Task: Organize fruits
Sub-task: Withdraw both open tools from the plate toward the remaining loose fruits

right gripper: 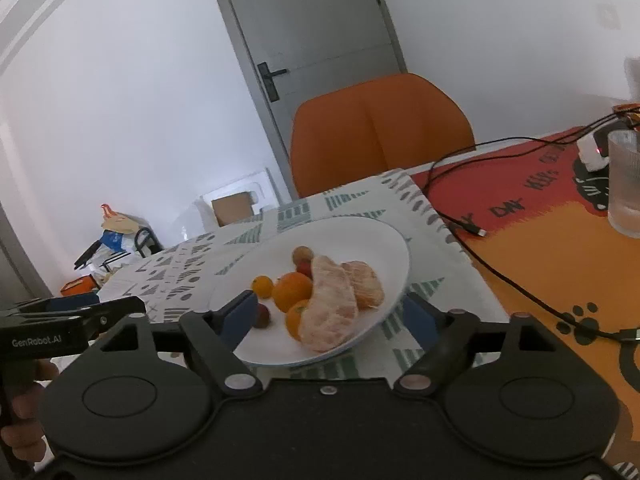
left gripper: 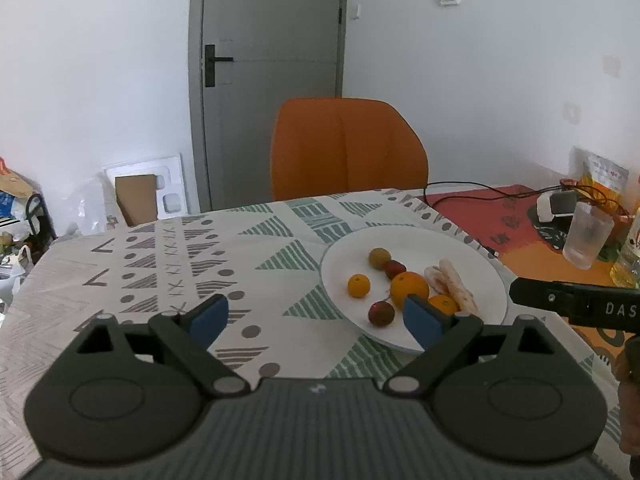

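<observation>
A white plate (left gripper: 460, 248) on the patterned tablecloth holds several fruits: a large orange (left gripper: 409, 289), a small orange (left gripper: 358, 285), another small orange (left gripper: 442, 304), a dark red fruit (left gripper: 381, 313), a brownish round fruit (left gripper: 379, 257), a red fruit (left gripper: 395, 268) and peeled pale citrus pieces (left gripper: 452, 286). My left gripper (left gripper: 316, 318) is open and empty, just left of the plate's near rim. My right gripper (right gripper: 332, 314) is open and empty, its fingers either side of the plate's (right gripper: 384, 236) near edge, close to the peeled pieces (right gripper: 332, 308).
An orange chair (left gripper: 348, 148) stands behind the table. To the right lie an orange-red mat (right gripper: 540, 248), black cables (right gripper: 500, 276), a ribbed glass (right gripper: 626, 184) and a charger (left gripper: 554, 204). Bags and boxes sit on the floor at the left (left gripper: 24, 216).
</observation>
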